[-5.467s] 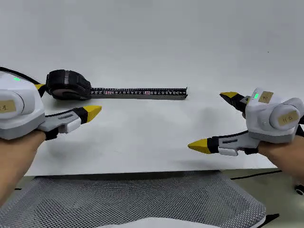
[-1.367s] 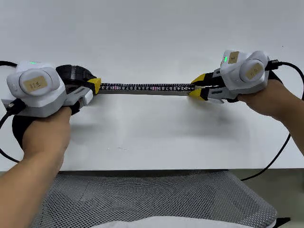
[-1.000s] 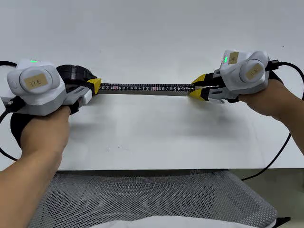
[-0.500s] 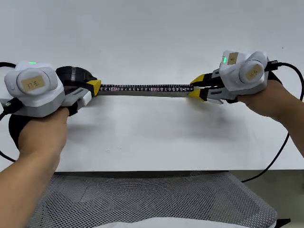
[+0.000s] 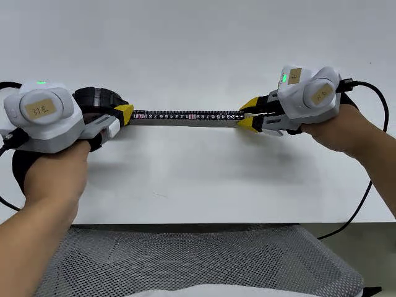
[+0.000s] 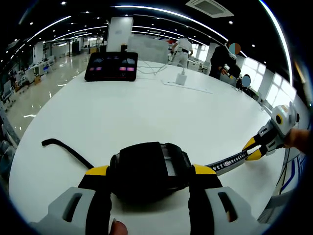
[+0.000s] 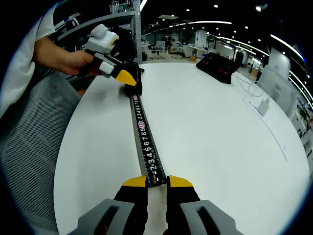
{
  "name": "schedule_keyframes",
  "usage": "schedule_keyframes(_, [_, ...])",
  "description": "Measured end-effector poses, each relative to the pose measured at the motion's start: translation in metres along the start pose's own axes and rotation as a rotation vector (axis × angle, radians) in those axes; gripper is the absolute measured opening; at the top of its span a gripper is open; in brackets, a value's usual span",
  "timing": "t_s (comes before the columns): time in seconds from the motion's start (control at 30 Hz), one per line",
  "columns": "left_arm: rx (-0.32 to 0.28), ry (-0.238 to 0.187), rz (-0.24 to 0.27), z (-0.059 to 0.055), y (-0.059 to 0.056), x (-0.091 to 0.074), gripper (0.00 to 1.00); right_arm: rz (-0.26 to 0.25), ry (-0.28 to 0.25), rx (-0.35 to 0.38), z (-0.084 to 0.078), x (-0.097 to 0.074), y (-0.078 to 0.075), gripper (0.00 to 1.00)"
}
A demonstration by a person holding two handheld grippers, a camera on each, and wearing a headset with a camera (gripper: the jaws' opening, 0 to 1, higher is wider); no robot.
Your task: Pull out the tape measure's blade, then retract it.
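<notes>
Clamping the black tape measure case (image 5: 94, 99) on the white table (image 5: 198, 49) in our left gripper (image 6: 150, 170), we pinch the tip of its dark numbered blade (image 7: 144, 139) in our right gripper (image 7: 157, 181). A slipped pinch could let the blade whip back.

Black tape measure (image 6: 149, 169), black blade (image 7: 145, 147) with white numerals, yellow-tipped jaws, white table (image 5: 198, 179)

Ceiling strip lights (image 6: 146, 9) lit the white counter (image 5: 198, 49) brightly and evenly; shadows were soft, focus sharp, and the gripper views curved at their edges.
</notes>
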State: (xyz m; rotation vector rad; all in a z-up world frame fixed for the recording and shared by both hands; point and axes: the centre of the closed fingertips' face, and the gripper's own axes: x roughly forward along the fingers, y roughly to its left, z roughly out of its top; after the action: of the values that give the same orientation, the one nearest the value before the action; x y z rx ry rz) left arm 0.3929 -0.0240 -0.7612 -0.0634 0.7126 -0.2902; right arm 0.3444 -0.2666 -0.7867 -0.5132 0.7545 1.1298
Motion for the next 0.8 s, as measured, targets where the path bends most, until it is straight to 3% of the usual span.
schedule_keyframes(0.8, [-0.028, -0.005, -0.01, 0.0, 0.001, 0.0, 0.59, 0.028, -0.039, -0.012, 0.028, 0.021, 0.006, 0.1])
